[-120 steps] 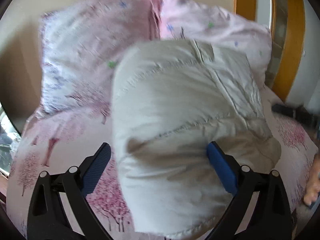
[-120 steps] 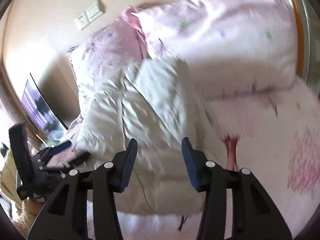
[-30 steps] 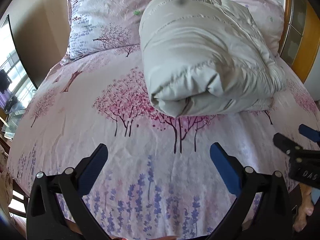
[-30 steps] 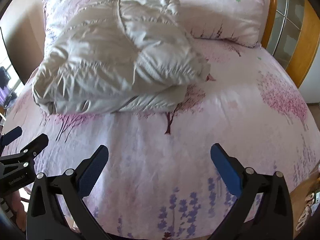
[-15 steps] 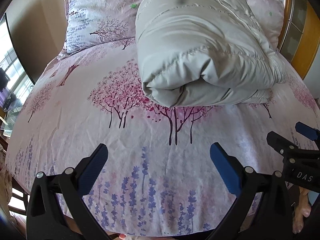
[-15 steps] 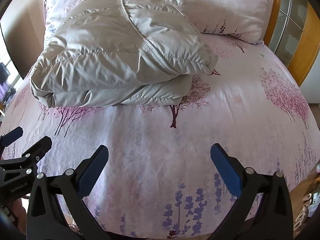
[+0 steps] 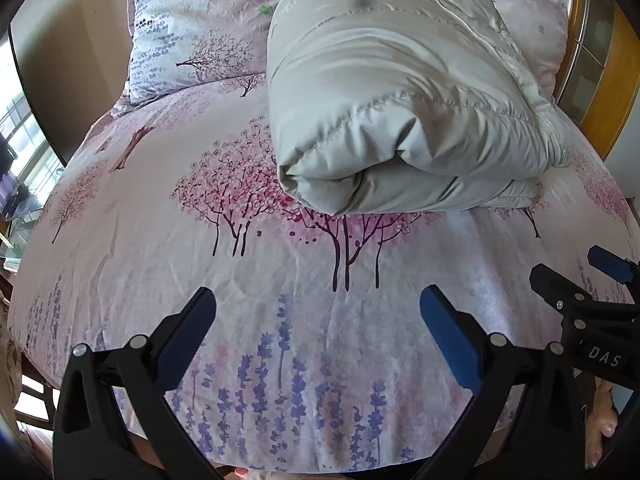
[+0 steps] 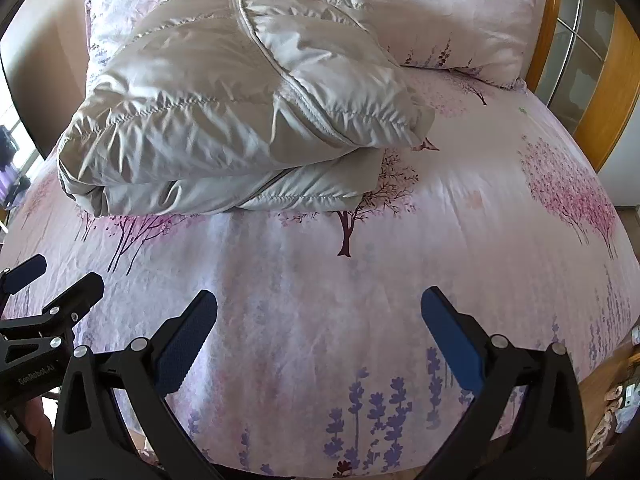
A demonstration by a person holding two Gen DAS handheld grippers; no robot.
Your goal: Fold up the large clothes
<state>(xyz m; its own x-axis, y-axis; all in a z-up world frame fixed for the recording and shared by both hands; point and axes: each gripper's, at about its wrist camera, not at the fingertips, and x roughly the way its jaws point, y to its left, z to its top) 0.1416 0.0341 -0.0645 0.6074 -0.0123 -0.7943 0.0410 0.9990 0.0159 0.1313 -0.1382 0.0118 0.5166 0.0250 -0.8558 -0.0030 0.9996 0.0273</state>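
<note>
**Jacket folded, both grippers empty**

My left gripper (image 7: 318, 322) and right gripper (image 8: 320, 322) both spread wide, holding nothing, over the near bed sheet (image 8: 400, 264). Folded grey puffer jacket (image 7: 392, 92) lies mid-bed, top against the pillows (image 8: 460, 12).

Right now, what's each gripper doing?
Left gripper: jaws open, holding nothing.
Right gripper: jaws open, holding nothing; the folded jacket lies untouched.
</note>
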